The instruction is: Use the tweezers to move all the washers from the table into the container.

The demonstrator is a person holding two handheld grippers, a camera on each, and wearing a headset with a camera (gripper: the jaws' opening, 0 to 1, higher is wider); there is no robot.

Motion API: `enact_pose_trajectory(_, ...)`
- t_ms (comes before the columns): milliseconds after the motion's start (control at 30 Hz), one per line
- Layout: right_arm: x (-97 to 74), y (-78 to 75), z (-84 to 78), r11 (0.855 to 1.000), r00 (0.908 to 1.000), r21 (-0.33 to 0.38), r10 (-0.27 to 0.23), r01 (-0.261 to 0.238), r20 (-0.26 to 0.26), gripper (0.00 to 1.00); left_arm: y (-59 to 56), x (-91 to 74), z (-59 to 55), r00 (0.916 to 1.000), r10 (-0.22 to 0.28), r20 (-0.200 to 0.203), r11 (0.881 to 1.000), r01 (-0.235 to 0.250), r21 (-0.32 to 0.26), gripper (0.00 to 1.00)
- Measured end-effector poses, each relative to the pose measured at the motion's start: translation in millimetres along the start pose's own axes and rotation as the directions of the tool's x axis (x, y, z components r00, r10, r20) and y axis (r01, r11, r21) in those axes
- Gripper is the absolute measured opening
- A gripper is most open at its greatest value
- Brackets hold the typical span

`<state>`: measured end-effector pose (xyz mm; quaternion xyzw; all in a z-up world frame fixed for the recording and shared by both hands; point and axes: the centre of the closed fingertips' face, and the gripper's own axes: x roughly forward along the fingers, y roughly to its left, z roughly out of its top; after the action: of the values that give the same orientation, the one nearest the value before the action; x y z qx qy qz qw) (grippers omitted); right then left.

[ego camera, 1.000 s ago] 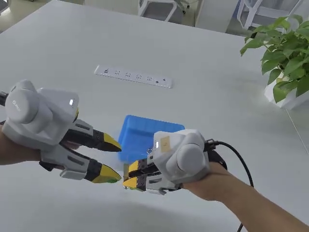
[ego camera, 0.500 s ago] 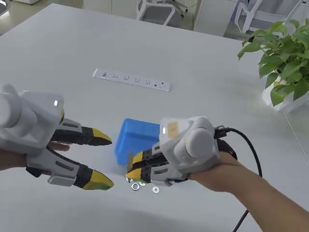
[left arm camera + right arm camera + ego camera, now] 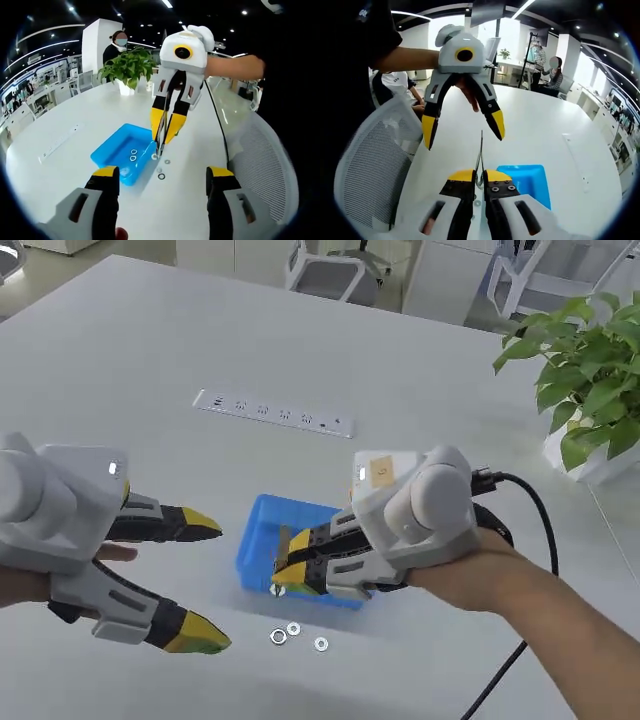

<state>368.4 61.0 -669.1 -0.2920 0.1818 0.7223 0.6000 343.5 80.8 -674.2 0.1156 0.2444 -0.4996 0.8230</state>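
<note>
My right gripper (image 3: 288, 575) is shut on thin metal tweezers (image 3: 159, 145), which point down at the near rim of the blue container (image 3: 258, 540). In the left gripper view a small washer (image 3: 154, 156) seems to sit at the tweezer tips, just over that rim. Three washers (image 3: 293, 629) lie loose on the table in front of the container. Inside the container (image 3: 120, 150) lie more washers (image 3: 133, 158). My left gripper (image 3: 210, 583) hangs open to the left of the container, nothing between its fingers. The right gripper view has the tweezers (image 3: 481, 150) running out from my shut jaws toward the left gripper (image 3: 464, 140).
A white power strip (image 3: 275, 412) lies farther back on the grey table (image 3: 450, 420). A potted plant (image 3: 585, 360) stands at the right edge. The right gripper's black cable (image 3: 535, 540) trails off to the right. Office chairs stand beyond the table.
My right gripper has risen with the tweezers from the loose washers to the container's near rim, uncovering three washers on the table. The left gripper has shifted slightly left.
</note>
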Motion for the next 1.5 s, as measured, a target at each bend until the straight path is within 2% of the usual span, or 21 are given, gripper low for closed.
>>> enact_pose_trajectory(233,-7.2,-21.3,1.3,0.999,0.999,-0.009,-0.043,0.043,0.01,0.07,3.4,-1.4,2.4,0.9997,0.019,0.017,1.0,-0.019,-0.012,0.85)
enact_pose_trajectory(467,-8.9,-46.1,-2.9,0.997,0.9967,-0.008,-0.079,0.079,0.018,0.07,6.4,-3.3,2.8,0.9993,0.029,0.022,0.999,-0.029,-0.016,0.89)
enact_pose_trajectory(700,-5.1,-65.5,-12.2,0.994,0.9946,-0.018,-0.104,0.104,0.009,0.07,12.2,-3.8,4.3,0.9983,0.047,0.033,0.999,-0.046,-0.023,0.96)
enact_pose_trajectory(900,0.4,-78.9,-19.0,0.993,0.9931,-0.022,-0.117,0.117,0.013,0.07,16.3,-3.1,6.6,0.9978,0.052,0.042,0.998,-0.051,-0.026,0.98)
enact_pose_trajectory(1033,5.5,-85.4,-25.5,0.993,0.9928,-0.023,-0.119,0.12,0.013,0.07,18.4,-2.4,7.5,0.9975,0.054,0.045,0.998,-0.053,-0.031,0.99)
enact_pose_trajectory(1300,24.6,-91.2,-49.9,0.996,0.9963,-0.013,-0.085,0.085,-0.007,0.07,22.9,-0.8,6.5,0.9976,0.055,0.041,0.998,-0.054,-0.038,0.99)
enact_pose_trajectory(1500,36.8,-91.6,-61.1,0.997,0.9973,0.001,-0.073,0.073,0.01,0.07,27.0,1.8,5.7,0.9978,0.056,0.036,0.998,-0.054,-0.041,0.98)
